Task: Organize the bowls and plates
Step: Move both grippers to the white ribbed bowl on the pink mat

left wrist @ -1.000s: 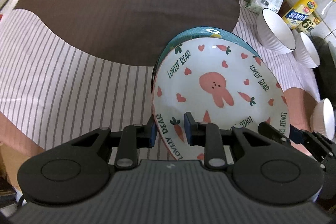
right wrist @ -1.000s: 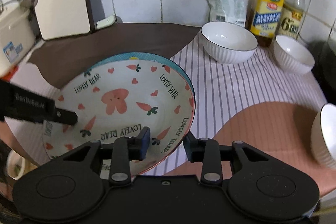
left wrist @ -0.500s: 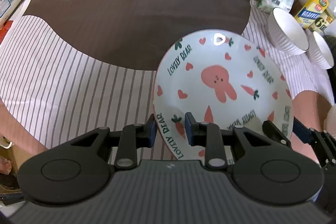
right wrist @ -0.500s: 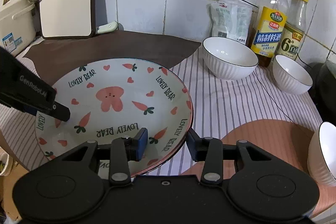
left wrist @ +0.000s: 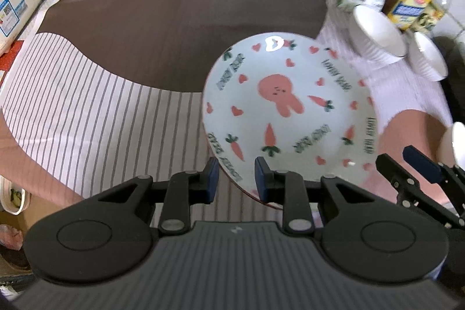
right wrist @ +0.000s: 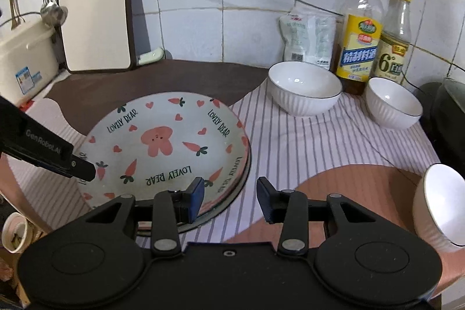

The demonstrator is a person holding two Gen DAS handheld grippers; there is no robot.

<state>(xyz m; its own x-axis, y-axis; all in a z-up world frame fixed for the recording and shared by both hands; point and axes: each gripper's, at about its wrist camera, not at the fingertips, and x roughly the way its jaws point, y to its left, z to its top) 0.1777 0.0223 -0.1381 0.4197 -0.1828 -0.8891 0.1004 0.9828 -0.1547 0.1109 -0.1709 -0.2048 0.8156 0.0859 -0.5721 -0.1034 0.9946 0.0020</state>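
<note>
Our left hand-held gripper [left wrist: 234, 175] straddles the near-left rim of the rabbit plate [left wrist: 286, 112] with its jaws parted a little, seemingly no longer pinching. The plate lies on another plate [right wrist: 242, 164] on the striped cloth [right wrist: 305, 141] of the desk, so we judge the stacking done. Our right hand-held gripper [right wrist: 231, 195] stands wide open at the near-right edge, gripping nothing. Three white bowls [right wrist: 303, 87] wait to the right, probably next for nesting.
</note>
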